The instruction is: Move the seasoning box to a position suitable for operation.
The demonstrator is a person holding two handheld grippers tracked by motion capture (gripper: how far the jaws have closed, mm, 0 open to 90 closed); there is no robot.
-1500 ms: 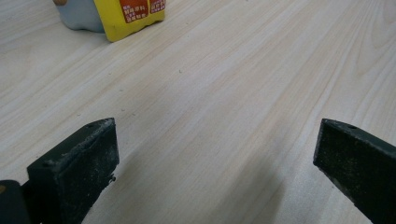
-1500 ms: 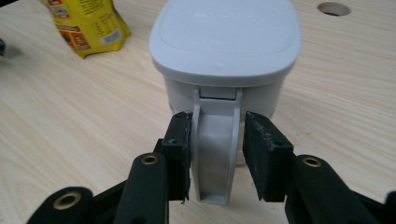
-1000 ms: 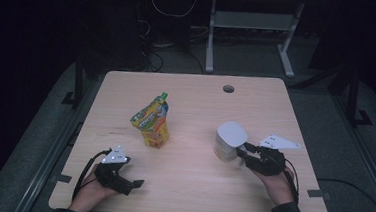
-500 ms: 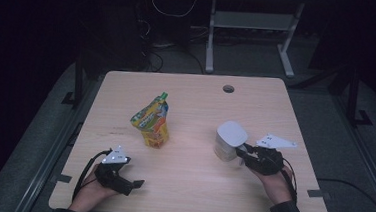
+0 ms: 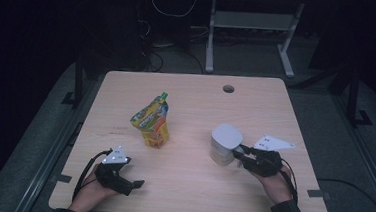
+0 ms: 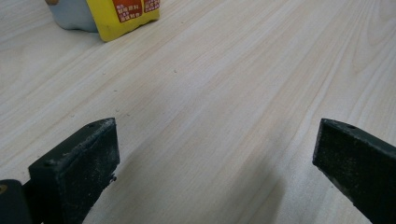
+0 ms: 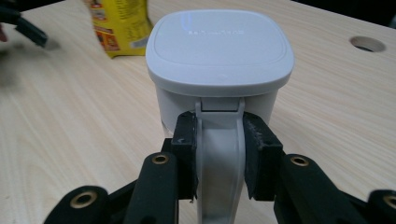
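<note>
A white lidded container (image 5: 226,139) (image 7: 219,51) stands upright on the wooden table (image 5: 190,186), right of centre. My right gripper (image 5: 238,152) (image 7: 219,126) reaches it from the right; its jaws have just closed, and the pads now press both sides of the container's white handle (image 7: 219,154). A yellow and green drink pouch (image 5: 152,123) (image 6: 123,11) (image 7: 121,25) stands upright near the middle of the table. Low over the front left of the table, my left gripper (image 5: 133,182) (image 6: 215,144) is open, with only bare wood between its jaws.
A round cable hole (image 5: 228,89) (image 7: 367,44) sits near the table's far edge. Beyond the table a dark floor holds cables and a white desk frame (image 5: 252,25). Bare wood lies between the pouch and the front edge.
</note>
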